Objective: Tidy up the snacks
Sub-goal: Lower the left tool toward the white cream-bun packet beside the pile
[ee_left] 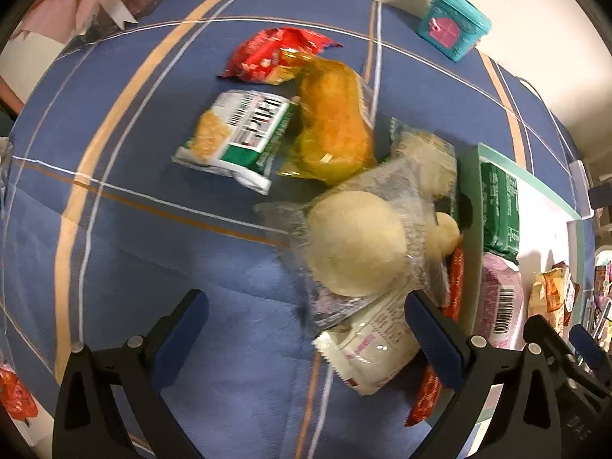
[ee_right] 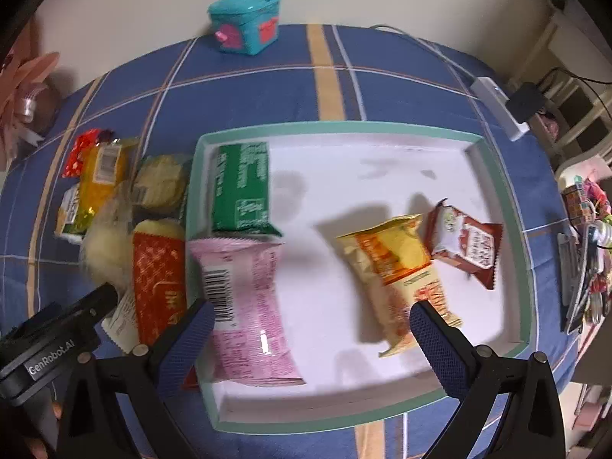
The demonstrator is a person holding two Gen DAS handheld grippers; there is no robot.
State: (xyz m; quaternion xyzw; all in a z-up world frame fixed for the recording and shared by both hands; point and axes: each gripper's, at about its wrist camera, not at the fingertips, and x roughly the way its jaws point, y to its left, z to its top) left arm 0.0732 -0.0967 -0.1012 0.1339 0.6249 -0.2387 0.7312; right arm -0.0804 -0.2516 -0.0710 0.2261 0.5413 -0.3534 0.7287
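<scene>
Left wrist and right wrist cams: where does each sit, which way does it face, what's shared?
Left wrist: on the left gripper, looking down at loose snacks on the blue cloth; own open fingers show, right gripper at the edge.
Right wrist: on the right gripper, over the white tray; own open fingers, left gripper's body at lower left.
Shared: tray, pink packet, teal box.
</scene>
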